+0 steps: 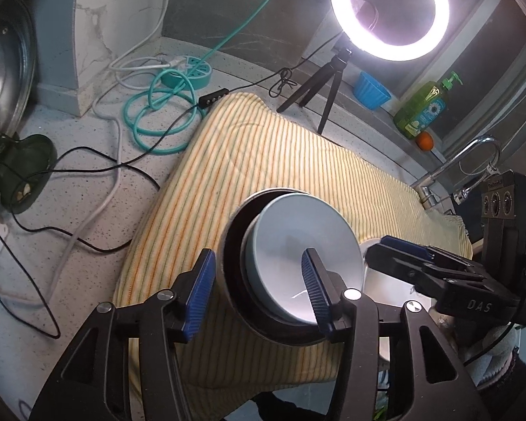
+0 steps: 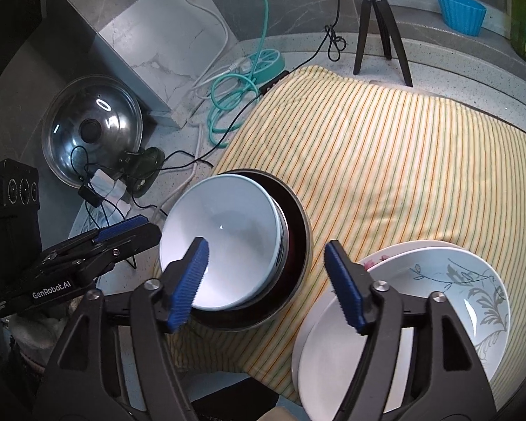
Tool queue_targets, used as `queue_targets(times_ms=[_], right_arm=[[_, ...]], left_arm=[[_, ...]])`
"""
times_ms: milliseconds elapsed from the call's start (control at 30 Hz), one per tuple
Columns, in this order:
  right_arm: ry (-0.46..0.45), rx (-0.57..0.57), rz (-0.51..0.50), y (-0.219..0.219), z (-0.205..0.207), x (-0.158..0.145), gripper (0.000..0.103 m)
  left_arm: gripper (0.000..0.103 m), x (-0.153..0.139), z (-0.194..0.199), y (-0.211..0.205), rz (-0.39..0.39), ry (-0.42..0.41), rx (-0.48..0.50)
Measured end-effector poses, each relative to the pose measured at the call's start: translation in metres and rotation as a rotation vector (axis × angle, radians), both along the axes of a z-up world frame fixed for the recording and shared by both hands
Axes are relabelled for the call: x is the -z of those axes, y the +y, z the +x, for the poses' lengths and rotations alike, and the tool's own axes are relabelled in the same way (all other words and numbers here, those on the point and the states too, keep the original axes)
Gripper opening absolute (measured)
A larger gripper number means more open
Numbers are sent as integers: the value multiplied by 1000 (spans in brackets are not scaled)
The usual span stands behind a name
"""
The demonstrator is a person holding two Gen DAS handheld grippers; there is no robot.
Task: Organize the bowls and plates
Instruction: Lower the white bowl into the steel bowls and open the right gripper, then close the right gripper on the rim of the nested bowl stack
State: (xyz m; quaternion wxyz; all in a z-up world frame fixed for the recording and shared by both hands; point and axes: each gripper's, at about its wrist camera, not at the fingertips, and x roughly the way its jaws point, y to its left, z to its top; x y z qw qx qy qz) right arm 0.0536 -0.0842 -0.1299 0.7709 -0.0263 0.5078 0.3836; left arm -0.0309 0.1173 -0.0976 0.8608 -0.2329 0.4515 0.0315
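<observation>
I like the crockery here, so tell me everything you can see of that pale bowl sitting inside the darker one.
The pale blue bowl looks like glazed ceramic, plain and glossy, round and empty. It sits upright, nested in a dark-lined metal bowl, off-centre toward one side of it, on the striped cloth. One blue pad of each open tool reaches over its rim; I cannot tell whether either touches.

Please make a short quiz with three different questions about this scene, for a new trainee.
1. True or false: the pale blue bowl sits inside the dark metal bowl.
2. What lies under the bowls? A) a wooden tray B) a striped cloth C) bare counter
3. Fill in: the stacked plates lie nearest the ___ tool.

Key
1. True
2. B
3. right; the right tool is open and holds nothing.
</observation>
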Motion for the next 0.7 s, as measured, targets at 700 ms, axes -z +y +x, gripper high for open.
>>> queue_targets(times_ms=[700], right_arm=[[94,166,68,-50,19,14,79]], left_arm=[[46,23,-23,21,-30,11,-89]])
